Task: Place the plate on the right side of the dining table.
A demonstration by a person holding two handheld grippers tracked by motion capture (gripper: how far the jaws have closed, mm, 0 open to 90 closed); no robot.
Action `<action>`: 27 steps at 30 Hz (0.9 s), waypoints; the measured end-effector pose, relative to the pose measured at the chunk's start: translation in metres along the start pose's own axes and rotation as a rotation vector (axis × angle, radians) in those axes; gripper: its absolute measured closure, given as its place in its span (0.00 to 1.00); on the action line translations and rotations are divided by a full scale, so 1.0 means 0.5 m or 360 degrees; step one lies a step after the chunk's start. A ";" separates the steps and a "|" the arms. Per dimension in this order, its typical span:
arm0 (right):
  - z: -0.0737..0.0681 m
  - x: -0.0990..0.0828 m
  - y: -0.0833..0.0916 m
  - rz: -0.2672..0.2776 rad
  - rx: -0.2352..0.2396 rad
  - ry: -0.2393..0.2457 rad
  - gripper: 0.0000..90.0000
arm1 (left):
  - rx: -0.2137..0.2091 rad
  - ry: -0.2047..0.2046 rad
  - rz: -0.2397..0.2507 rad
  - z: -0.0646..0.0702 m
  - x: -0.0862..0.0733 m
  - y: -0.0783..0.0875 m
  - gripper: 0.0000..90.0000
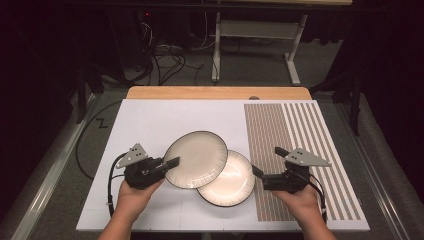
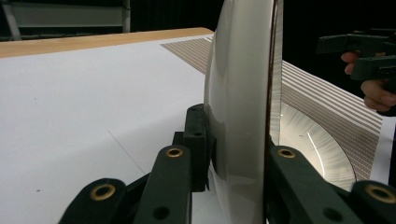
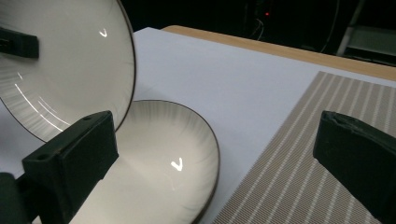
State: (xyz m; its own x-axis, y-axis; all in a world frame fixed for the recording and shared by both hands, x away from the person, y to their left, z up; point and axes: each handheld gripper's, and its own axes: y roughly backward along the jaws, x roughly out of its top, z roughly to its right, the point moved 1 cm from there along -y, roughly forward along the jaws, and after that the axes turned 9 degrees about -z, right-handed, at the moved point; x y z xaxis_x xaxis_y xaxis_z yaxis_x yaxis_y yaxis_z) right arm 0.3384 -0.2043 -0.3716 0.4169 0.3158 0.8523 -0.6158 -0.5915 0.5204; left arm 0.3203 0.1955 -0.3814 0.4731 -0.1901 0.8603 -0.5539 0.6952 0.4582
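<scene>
White tabletop (image 1: 150,120): left gripper (image 1: 172,162) clamps the raised plate (image 1: 196,159); right gripper (image 1: 269,161), jaws wide and empty, should next close on the lower plate (image 1: 232,182).

The raised plate (image 1: 196,159) covers the near-left part of the flat plate (image 1: 231,181) in the high view. In the left gripper view the raised plate runs off the top edge and hides most of the flat plate behind it. In the right gripper view both plates are cut by the frame's edges.
</scene>
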 end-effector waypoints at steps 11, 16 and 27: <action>-0.036 0.038 -0.065 -0.0037 0.0117 0.0038 0.09 | 0.0002 -0.0020 -0.0001 0.001 0.000 -0.001 0.85; -0.057 0.048 -0.098 -0.0067 0.0191 0.0038 0.19 | 0.0004 -0.0021 -0.0002 0.000 0.000 -0.001 0.85; -0.086 0.057 -0.162 -0.0151 0.0344 -0.0005 0.47 | 0.0007 -0.0052 0.0003 0.002 0.000 0.000 0.85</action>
State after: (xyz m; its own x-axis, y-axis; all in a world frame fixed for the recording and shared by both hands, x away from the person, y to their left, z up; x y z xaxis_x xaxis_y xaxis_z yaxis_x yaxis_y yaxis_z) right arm 0.3714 -0.1154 -0.3869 0.4685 0.3753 0.7998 -0.4167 -0.7044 0.5746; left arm 0.3195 0.1946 -0.3813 0.4495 -0.2112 0.8679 -0.5580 0.6924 0.4575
